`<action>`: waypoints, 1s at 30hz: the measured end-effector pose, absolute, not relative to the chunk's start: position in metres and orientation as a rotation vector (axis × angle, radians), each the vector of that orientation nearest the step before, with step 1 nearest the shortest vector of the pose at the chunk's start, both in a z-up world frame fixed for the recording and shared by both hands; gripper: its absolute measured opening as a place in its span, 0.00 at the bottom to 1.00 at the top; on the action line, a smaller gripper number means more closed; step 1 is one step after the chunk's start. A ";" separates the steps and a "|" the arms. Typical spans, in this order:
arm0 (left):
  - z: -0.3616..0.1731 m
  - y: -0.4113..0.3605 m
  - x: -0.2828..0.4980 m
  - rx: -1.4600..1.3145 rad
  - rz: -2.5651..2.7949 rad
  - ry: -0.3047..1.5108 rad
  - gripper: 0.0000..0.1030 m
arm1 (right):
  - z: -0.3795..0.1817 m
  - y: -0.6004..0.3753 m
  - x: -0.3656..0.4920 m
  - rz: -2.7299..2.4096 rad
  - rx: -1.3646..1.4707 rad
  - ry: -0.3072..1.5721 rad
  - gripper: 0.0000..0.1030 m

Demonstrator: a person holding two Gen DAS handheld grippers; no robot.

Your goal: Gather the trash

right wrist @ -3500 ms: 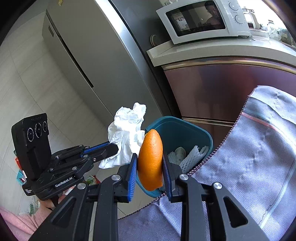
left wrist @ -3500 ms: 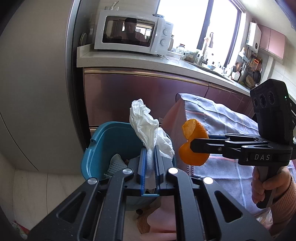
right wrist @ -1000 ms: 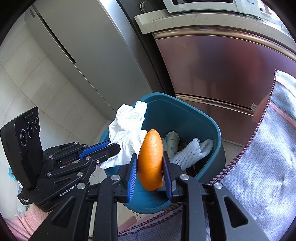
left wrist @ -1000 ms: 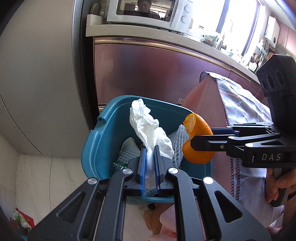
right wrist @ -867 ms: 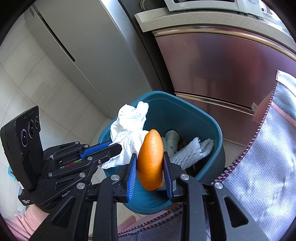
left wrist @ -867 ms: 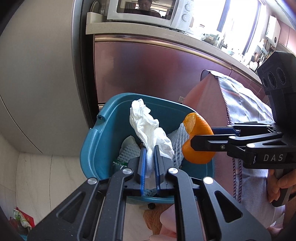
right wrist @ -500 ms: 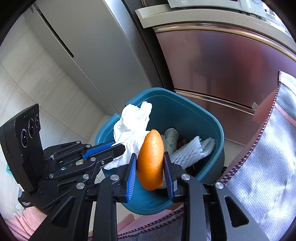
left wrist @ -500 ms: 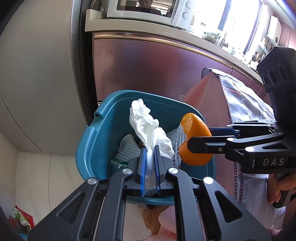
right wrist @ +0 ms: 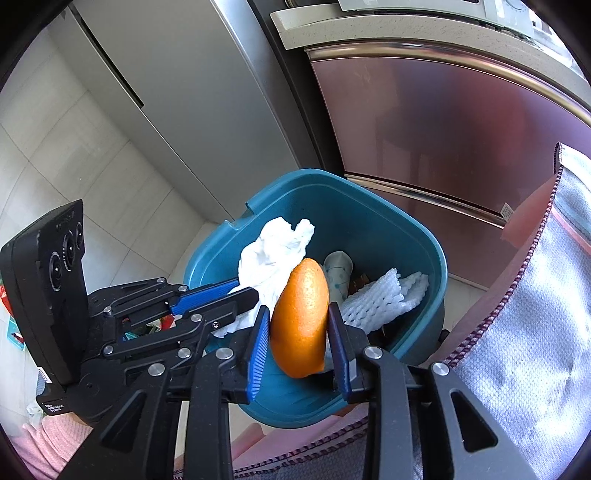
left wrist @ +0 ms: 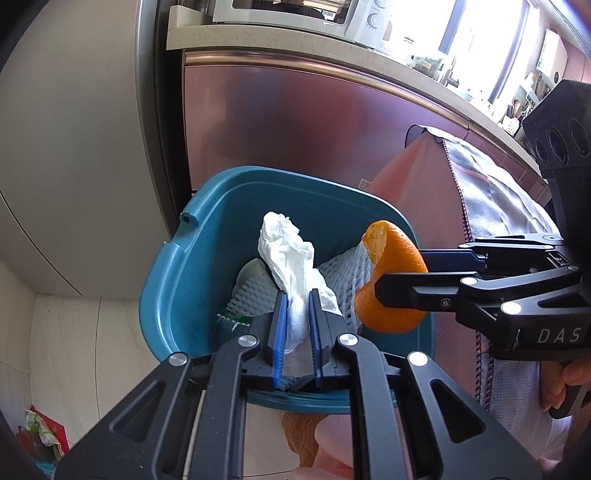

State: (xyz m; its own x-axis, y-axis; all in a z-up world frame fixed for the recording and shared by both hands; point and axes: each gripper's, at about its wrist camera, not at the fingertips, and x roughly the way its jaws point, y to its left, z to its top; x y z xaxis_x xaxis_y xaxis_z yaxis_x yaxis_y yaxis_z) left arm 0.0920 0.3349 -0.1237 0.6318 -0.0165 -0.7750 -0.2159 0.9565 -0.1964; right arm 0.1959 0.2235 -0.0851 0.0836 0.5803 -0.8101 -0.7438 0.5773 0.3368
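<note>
A teal trash bin [left wrist: 173, 280] [right wrist: 373, 218] stands on the floor below both grippers. My left gripper [left wrist: 297, 295] [right wrist: 245, 291] is shut on a crumpled white tissue [left wrist: 284, 251] [right wrist: 273, 251], which hangs over the bin's inside. My right gripper [right wrist: 297, 314] [left wrist: 400, 275] is shut on a piece of orange peel [right wrist: 301, 288] [left wrist: 395, 295], held over the bin's right half. White foam fruit netting [left wrist: 343, 273] [right wrist: 380, 295] and other scraps lie inside the bin.
A steel fridge [right wrist: 192, 92] stands left of the bin, with a pink-fronted cabinet [left wrist: 295, 122] behind it and a microwave [left wrist: 295, 11] on the counter. A table with a grey cloth [right wrist: 517, 350] is at the right. A colourful packet [left wrist: 40, 435] lies on the floor.
Both grippers have moved from beside the table to over the bin and tilted down into it. The tissue and the orange peel stay gripped.
</note>
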 end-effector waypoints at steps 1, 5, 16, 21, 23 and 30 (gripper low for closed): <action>-0.125 0.335 0.092 -0.283 0.114 0.885 0.13 | -0.085 0.224 0.195 0.994 -0.181 1.106 0.29; -0.127 0.334 0.095 -0.283 0.114 0.891 0.19 | -0.084 0.222 0.195 0.989 -0.181 1.098 0.31; -0.118 0.333 0.086 -0.293 0.112 0.850 0.28 | -0.079 0.204 0.188 1.008 -0.129 1.048 0.42; -0.095 0.327 0.066 -0.285 0.094 0.759 0.40 | -0.067 0.178 0.177 1.007 -0.082 0.973 0.46; -0.083 0.322 0.056 -0.270 0.084 0.711 0.46 | -0.058 0.162 0.169 0.997 -0.073 0.922 0.48; -0.038 0.288 0.017 -0.205 0.058 0.516 0.86 | -0.027 0.086 0.125 0.850 -0.087 0.673 0.79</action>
